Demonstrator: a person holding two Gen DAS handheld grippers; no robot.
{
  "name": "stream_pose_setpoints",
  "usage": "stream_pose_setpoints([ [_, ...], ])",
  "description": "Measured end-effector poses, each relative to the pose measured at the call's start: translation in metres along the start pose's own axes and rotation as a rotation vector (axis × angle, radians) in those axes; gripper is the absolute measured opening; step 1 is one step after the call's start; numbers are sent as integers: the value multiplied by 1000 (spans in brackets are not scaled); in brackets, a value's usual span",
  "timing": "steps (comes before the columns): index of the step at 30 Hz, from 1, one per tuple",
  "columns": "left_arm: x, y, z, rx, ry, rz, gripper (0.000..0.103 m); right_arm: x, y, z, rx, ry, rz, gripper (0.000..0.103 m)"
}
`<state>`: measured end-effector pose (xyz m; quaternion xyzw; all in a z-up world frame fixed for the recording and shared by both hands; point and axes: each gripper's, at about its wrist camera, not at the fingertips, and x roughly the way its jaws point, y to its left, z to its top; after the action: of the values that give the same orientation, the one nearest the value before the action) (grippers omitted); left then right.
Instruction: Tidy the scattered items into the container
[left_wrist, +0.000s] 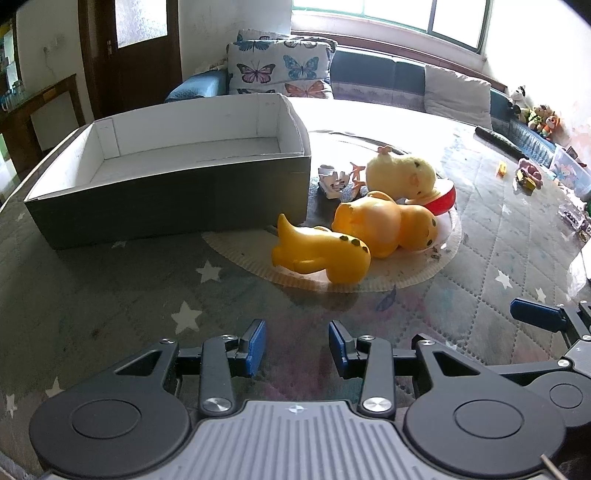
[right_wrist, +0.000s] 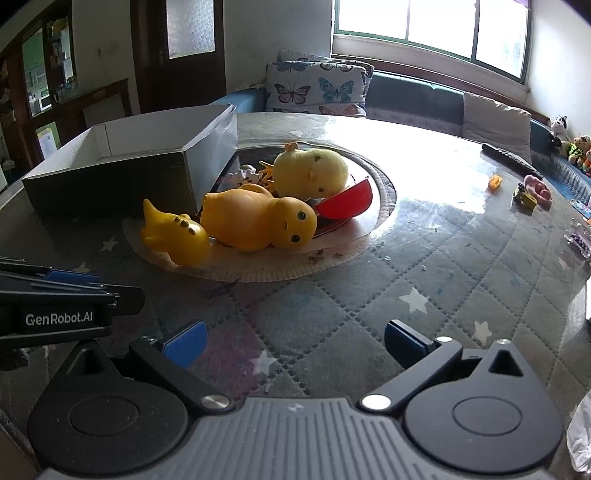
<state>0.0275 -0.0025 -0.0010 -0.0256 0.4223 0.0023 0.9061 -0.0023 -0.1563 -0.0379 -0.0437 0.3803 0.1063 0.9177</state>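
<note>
While both grippers hung apart-jawed and empty, the left gripper and right gripper faced toys piled on a round mat. Beside the empty box lay a yellow dinosaur, a yellow duck, a plush chick and a red bowl.

Daylight pours in through the window behind the sofa, blown out to plain white in both views. It throws a hard glare across the far half of the glass-topped table, washing out the quilted pattern there. The near side of the box sits in deep shadow. The doorway corner is dim. Both views bend strongly at the edges and darken in the corners; focus holds reasonably sharp throughout.
</note>
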Motion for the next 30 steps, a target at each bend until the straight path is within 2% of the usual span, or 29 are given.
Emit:
stream_pose_setpoints([
  [30,9,5,14,0,19,8,41,13,7,16,-16,20,35,103],
])
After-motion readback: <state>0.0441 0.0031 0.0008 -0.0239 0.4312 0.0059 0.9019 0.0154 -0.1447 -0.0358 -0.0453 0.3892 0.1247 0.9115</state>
